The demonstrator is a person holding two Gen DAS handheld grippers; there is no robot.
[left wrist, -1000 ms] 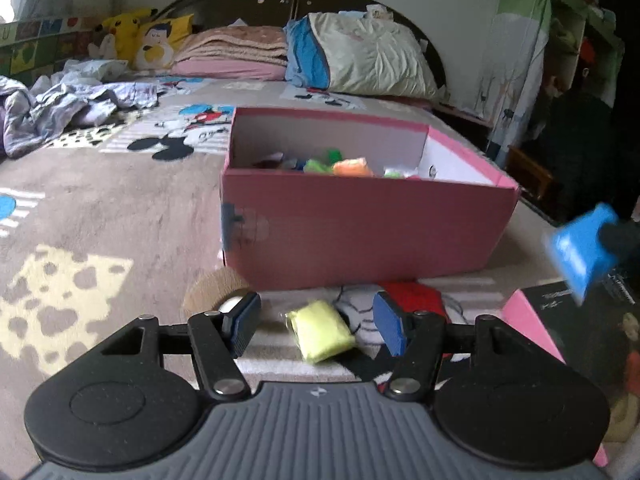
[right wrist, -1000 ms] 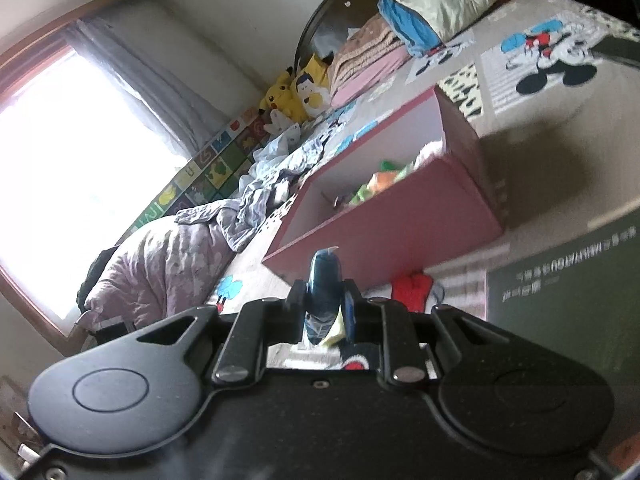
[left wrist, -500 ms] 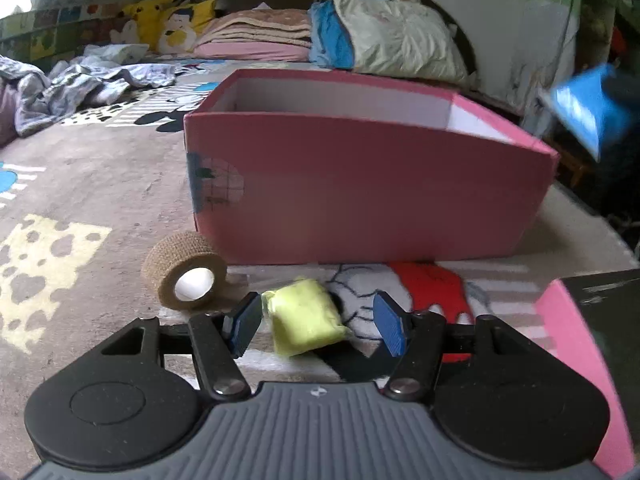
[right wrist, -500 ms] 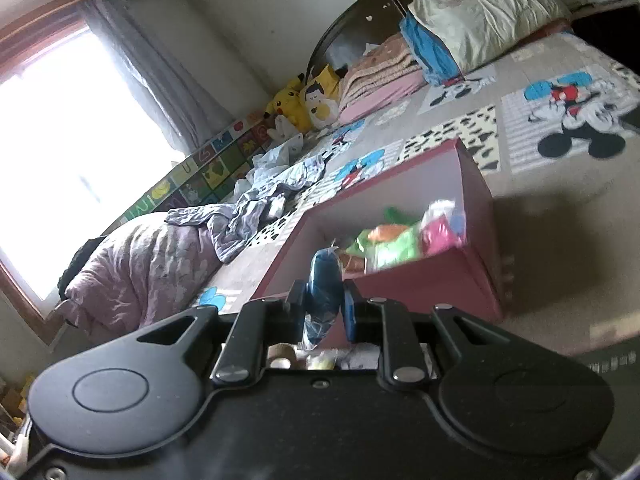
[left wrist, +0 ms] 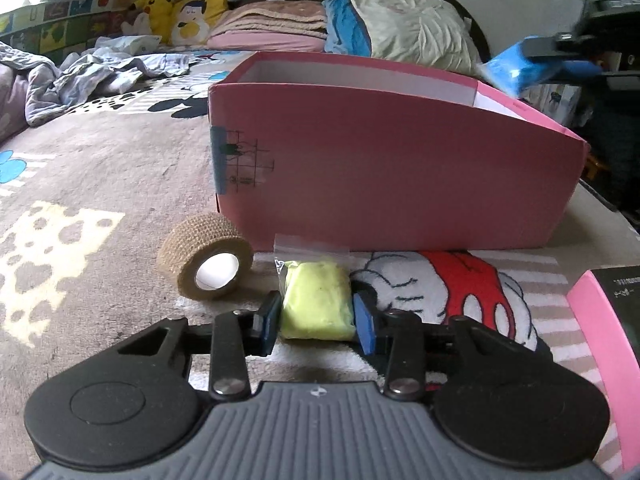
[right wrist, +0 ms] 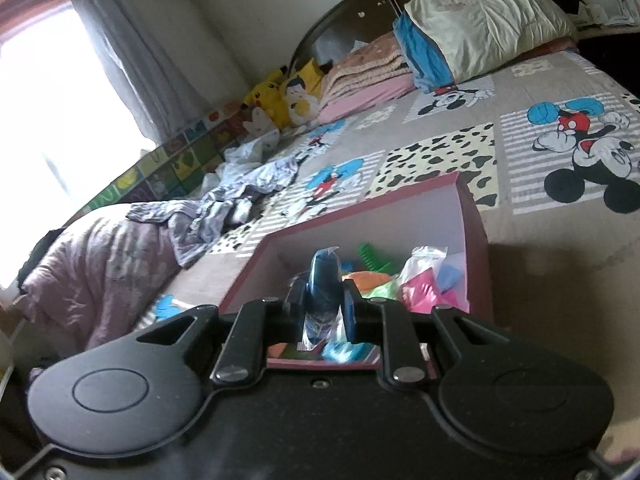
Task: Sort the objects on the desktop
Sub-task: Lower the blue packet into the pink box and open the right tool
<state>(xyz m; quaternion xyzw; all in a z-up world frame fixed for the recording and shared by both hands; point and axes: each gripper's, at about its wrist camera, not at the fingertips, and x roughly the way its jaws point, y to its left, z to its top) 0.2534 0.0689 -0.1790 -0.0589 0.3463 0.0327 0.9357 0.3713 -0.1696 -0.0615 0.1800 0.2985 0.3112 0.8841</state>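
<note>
Left wrist view shows the left gripper (left wrist: 316,322) low on the bed cover (left wrist: 80,184). Its two blue pads touch the sides of a yellow bag of soft clay (left wrist: 316,306), so it is pinching the bag. The bag lies on the cover, just in front of the pink box (left wrist: 392,176). A clear flap at the top of the bag touches the bottom of the box wall. A brown roll of bandage tape (left wrist: 206,256) lies on its side just left of the yellow bag, near the left corner of the box. A pink-edged box lid (left wrist: 600,344) with a dark top lies at the right. High on the right, a blue bag (left wrist: 516,66) hangs in the air over the right end of the box, held by the other gripper.

Right wrist view shows the right gripper (right wrist: 322,306) squeezed on the blue bag (right wrist: 324,280), which stands up thin between the pads. It hangs over the open pink box (right wrist: 476,256). Inside the box are bright little bags (right wrist: 424,284) in pink, green, orange and blue. Behind it on the bed are pillows (right wrist: 480,20), folded blankets (right wrist: 368,68) and yellow plush toys (right wrist: 280,96).
</note>
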